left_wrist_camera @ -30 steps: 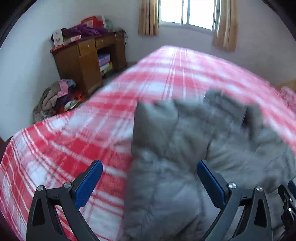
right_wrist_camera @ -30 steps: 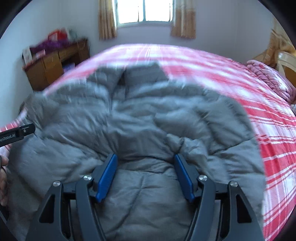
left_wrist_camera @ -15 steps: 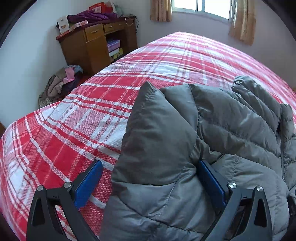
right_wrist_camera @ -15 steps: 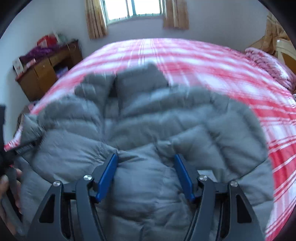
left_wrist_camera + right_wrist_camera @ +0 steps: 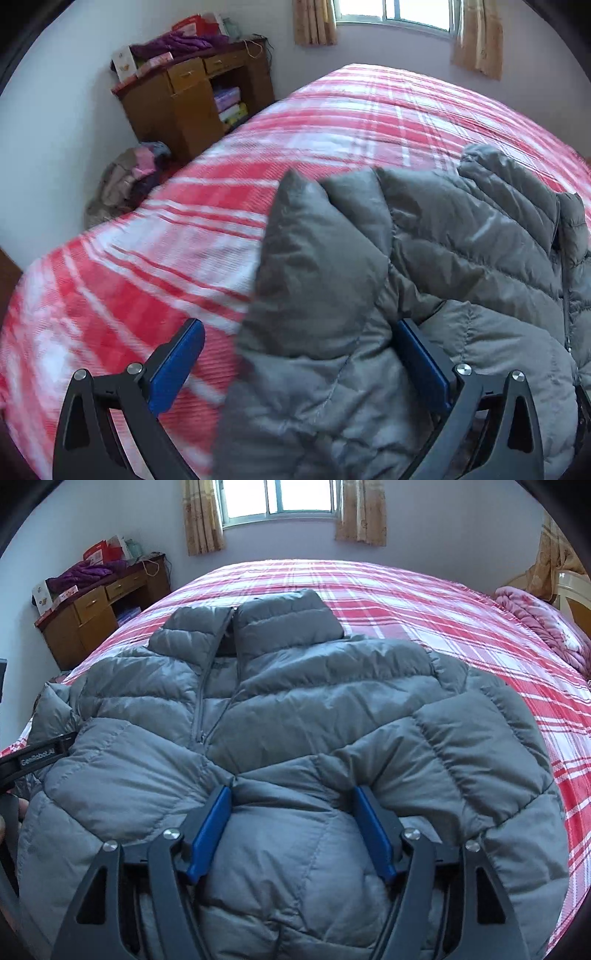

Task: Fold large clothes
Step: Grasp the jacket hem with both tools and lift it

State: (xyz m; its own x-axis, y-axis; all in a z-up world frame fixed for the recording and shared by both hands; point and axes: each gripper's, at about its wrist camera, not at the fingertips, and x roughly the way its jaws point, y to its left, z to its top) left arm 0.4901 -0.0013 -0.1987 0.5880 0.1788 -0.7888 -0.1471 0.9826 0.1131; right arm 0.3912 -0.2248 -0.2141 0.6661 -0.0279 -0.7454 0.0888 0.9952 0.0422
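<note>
The grey puffer jacket (image 5: 317,716) lies front-up on my red plaid bedspread (image 5: 424,605), collar toward the window (image 5: 277,498). My right gripper (image 5: 291,823) has its jaws partly closed, pinching a bunched fold near the hem. My left gripper (image 5: 299,365) stands wide apart, jacket fabric bulging between its fingers.

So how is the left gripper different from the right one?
The left gripper has its jaws spread wide around a raised jacket corner at the garment's edge, with bedspread showing beside it. The right gripper has its jaws closer together, bunching puffy fabric in the jacket's middle. Both have blue pads and black frames.
</note>
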